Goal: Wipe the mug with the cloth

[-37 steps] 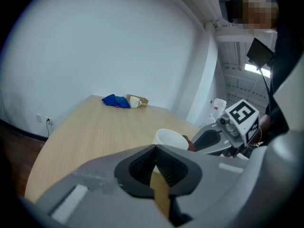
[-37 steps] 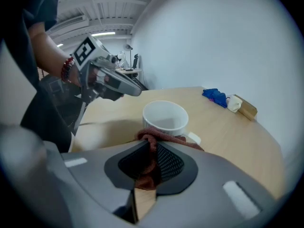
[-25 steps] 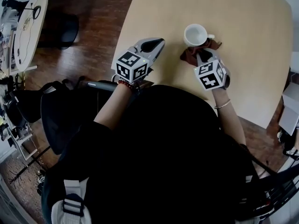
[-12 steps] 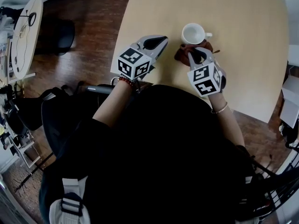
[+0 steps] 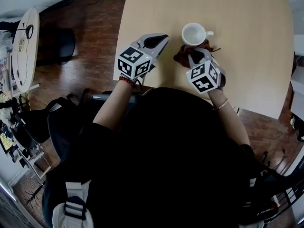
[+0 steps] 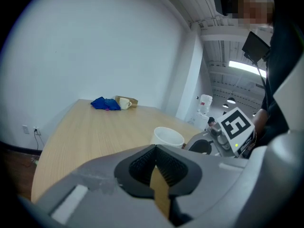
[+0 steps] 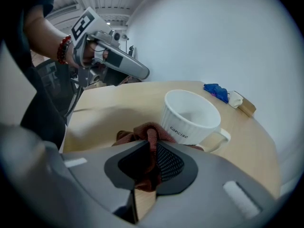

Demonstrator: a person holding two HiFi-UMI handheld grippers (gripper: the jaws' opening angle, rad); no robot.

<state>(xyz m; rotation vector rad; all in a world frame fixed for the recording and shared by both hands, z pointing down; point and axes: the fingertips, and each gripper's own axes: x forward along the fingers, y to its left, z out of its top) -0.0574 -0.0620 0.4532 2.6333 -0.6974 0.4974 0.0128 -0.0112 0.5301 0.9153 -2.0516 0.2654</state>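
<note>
Both claws have their jaws closed: the right claw (image 7: pixel 151 151) is clamped on a bunched brown cloth (image 7: pixel 142 133), while the left claw (image 6: pixel 154 163) pinches nothing. Just past the right claw's tips and slightly to their right, the white mug (image 7: pixel 192 113) stands upright on the table (image 7: pixel 109 103), its side against the cloth. From the left claw, the mug lies ahead and to the right.

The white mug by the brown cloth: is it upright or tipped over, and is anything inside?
Upright and empty: the mug stands on its base on the table, mouth up, its inside bare white.
</note>
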